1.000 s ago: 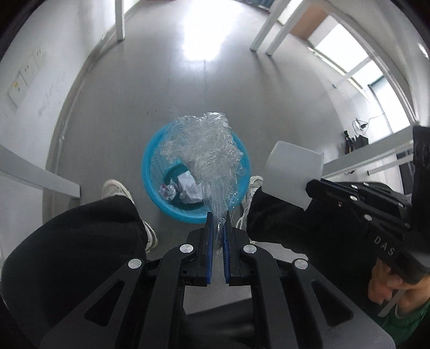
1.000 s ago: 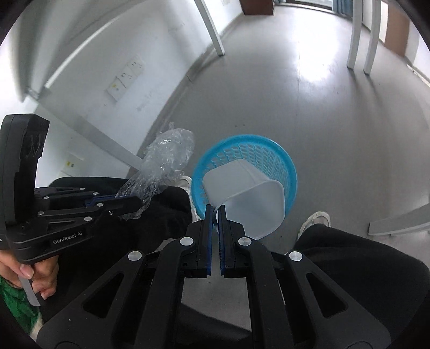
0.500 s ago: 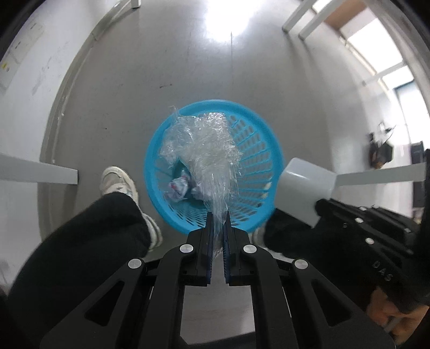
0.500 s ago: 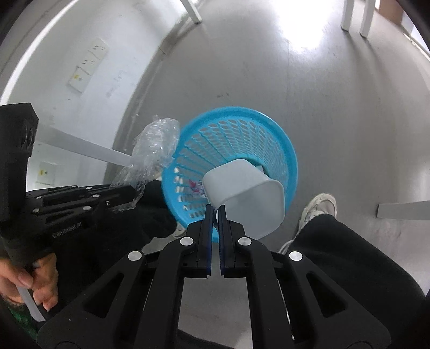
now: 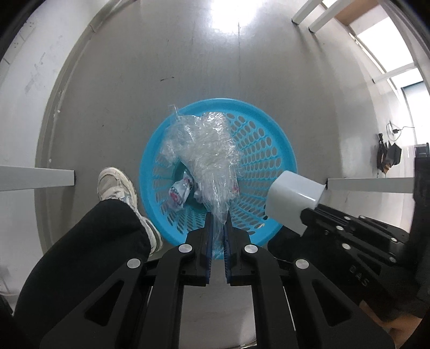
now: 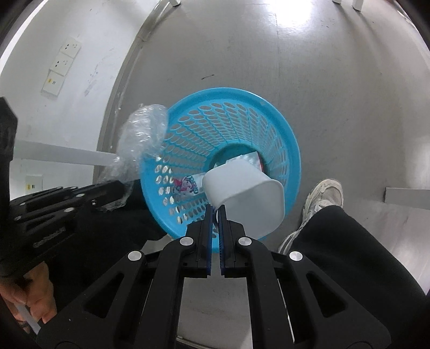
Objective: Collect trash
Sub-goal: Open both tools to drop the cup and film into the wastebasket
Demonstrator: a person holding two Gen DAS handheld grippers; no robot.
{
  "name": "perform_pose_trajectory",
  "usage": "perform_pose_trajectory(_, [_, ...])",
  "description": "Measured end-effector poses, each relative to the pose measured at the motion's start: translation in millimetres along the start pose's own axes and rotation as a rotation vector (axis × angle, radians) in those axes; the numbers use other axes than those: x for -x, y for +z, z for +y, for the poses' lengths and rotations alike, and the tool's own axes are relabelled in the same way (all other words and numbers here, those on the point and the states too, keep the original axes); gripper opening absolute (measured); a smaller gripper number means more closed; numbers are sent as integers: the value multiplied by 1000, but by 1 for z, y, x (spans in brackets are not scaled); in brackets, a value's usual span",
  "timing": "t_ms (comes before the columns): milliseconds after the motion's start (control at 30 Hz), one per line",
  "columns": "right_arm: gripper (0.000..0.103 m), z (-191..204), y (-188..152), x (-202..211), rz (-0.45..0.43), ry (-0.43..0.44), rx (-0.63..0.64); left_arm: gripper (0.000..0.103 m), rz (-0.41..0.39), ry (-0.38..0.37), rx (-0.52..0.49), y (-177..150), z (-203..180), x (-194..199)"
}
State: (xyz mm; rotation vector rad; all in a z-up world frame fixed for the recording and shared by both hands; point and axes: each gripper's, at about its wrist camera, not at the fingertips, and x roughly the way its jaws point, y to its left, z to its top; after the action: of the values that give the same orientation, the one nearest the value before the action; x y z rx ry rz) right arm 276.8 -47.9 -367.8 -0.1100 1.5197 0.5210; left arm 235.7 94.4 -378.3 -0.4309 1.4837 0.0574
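A blue perforated basket (image 5: 271,126) (image 6: 268,112) stands on the grey floor with wrappers (image 5: 178,192) (image 6: 185,185) at its bottom. My left gripper (image 5: 217,217) points down over it, shut on a crumpled clear plastic bag (image 5: 207,150) that hangs above the basket's mouth. My right gripper (image 6: 214,210) is shut on the rim of a white plastic cup (image 6: 247,196), held tilted over the basket's near edge. Each gripper also shows in the other's view: the right one with the cup (image 5: 293,196), the left one with the bag (image 6: 139,137).
A person's black trouser legs and pale sneakers (image 5: 118,188) (image 6: 319,198) flank the basket. White table legs (image 5: 37,178) (image 5: 368,185) stand on both sides. A wall with sockets (image 6: 61,67) runs along the left. More table legs (image 5: 309,16) stand far back.
Both grippers have sunk toward the basket, which now looks larger and more centred. The bag and the cup stay gripped and now hang over the basket's mouth.
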Motion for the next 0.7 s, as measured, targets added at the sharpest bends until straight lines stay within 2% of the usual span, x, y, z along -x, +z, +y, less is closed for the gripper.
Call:
perform_pose_trajectory(67, [16,-2,1,-4,10,15,-15,18,-3,-4,-14,1,-1,0])
perform_pose_trajectory(100, [36,-3,1,-5,14,20,-21,23,-9,-6,-23,0,-3,2])
perform_pose_trajectory(133, [39,-4,0,-4,10,17,-20,30,-17,-11,-32,1,-4,5])
perform_pose_trajectory(433, [39,-9,-8,18,-40,-24,-11,32,-70,6,11,-3,7,21])
perform_pose_trajectory(567, [40,-6,-18,34,-66,-70,16,41,-106,-9,-8,-5,2,31])
perform_pose_trajectory(700, [45,3,-29,58,-110,-83,53,41,-141,-8,-42,-16,-3,44])
